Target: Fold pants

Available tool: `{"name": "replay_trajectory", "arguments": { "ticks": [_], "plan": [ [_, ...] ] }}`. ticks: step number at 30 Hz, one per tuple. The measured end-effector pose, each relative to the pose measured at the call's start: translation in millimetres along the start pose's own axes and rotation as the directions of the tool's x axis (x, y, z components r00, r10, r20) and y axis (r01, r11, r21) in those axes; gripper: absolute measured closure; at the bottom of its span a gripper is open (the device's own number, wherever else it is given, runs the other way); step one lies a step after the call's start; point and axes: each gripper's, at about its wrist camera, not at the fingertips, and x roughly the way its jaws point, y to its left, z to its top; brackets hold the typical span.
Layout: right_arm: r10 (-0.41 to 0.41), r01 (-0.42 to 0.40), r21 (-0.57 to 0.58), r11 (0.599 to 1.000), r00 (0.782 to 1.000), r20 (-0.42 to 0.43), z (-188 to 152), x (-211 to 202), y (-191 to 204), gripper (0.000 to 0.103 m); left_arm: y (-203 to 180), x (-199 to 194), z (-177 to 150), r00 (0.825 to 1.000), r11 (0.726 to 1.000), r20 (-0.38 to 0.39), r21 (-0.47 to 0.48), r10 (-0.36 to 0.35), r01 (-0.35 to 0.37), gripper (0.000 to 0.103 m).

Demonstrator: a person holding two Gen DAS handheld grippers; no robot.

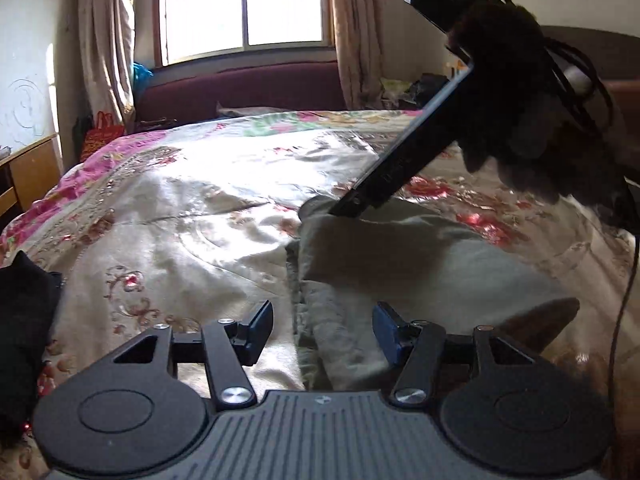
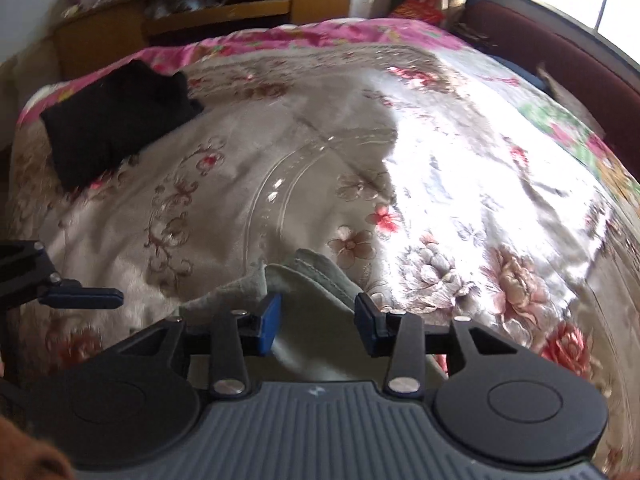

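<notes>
Left wrist view is showing my left tongs [image 1: 320, 332] standing about half open over the near edge of the pants [image 1: 400, 256], a grey-green bundle lying on the floral bedspread [image 1: 180, 200]; the pads are clear of the cloth on both sides and I am holding nothing there. Beyond and to the right of them my right tongs [image 1: 344, 208] are slanting down so their tips are meeting the far corner of the pants, with my gloved hand [image 1: 520, 120] gripping the handle above. In the right wrist view those right tongs [image 2: 318, 322] are standing partly open too, with a folded corner of the pants [image 2: 312, 280] lying between and just ahead of the pads; neither pad seems to be pressing on it, so I am judging it released. A folded black garment [image 2: 116, 120] is lying well off to the far left of them, near the foot of the bed. I am reading this as the moment of letting go after laying a fold down, with the pants already gathered into a compact stack. The next move, I think, is calling for both tongs to close again on one edge of the stack, pinching all layers together, so the fold is not slipping on the slick bedspread.
</notes>
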Motion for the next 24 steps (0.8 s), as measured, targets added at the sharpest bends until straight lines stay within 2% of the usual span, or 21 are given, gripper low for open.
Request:
{"name": "replay_trajectory", "arguments": {
  "ticks": [4, 6, 7, 8, 9, 11, 12, 15, 17, 19, 21, 24],
  "plan": [
    [0.101, -0.108, -0.115, 0.987, 0.992, -0.071, 10, 14, -2, 0.061, -18, 13, -7, 0.999, 0.998, -0.047, 0.058, -0.019, 0.022, 0.035],
    [0.124, -0.139, -0.143, 0.980, 0.986, -0.109, 15, 22, -4, 0.063, -18, 16, -7, 0.998, 0.998, -0.054, 0.059, -0.027, 0.030, 0.035],
    [0.133, -0.151, -0.143, 0.978, 0.983, -0.129, 17, 28, -5, 0.069, -16, 17, -6, 0.997, 0.998, -0.062, 0.045, -0.035, 0.037, 0.035],
    [0.144, -0.163, -0.138, 0.977, 0.980, -0.140, 19, 32, -6, 0.094, -13, 19, -6, 0.997, 0.999, -0.066, 0.032, -0.041, 0.043, 0.035],
    [0.148, -0.170, -0.139, 0.976, 0.976, -0.157, 20, 35, -5, 0.101, -11, 19, -6, 0.997, 0.999, -0.068, 0.024, -0.044, 0.045, 0.036],
    [0.128, -0.150, -0.140, 0.979, 0.979, -0.156, 20, 33, -3, 0.101, -9, 20, -5, 0.997, 0.999, -0.072, 0.019, -0.040, 0.042, 0.041],
    [0.133, -0.148, -0.106, 0.983, 0.981, -0.141, 20, 30, -8, 0.101, -8, 21, -5, 0.996, 0.999, -0.073, 0.016, -0.040, 0.042, 0.046],
    [0.183, -0.171, 0.141, 0.975, 0.981, -0.072, 18, 23, -49, 0.102, -8, 24, -5, 0.996, 0.999, -0.083, 0.016, -0.045, 0.046, 0.057],
    [0.108, -0.092, 0.249, 0.964, 0.993, -0.054, 10, 31, -71, 0.103, -10, 31, -7, 0.996, 0.999, -0.084, 0.031, -0.021, 0.024, 0.057],
    [0.099, -0.067, 0.340, 0.938, 0.992, -0.077, 1, 47, -82, 0.103, -11, 36, -6, 0.997, 0.999, -0.080, 0.046, -0.003, 0.007, 0.058],
    [0.076, -0.043, 0.318, 0.947, 0.993, -0.092, -2, 55, -77, 0.103, -9, 37, -3, 0.996, 0.999, -0.085, 0.047, -0.011, 0.015, 0.059],
    [0.104, -0.081, 0.382, 0.920, 0.994, -0.041, 2, 50, -87, 0.099, -3, 35, -3, 0.996, 0.999, -0.089, 0.011, -0.031, 0.032, 0.059]
  ]
}}
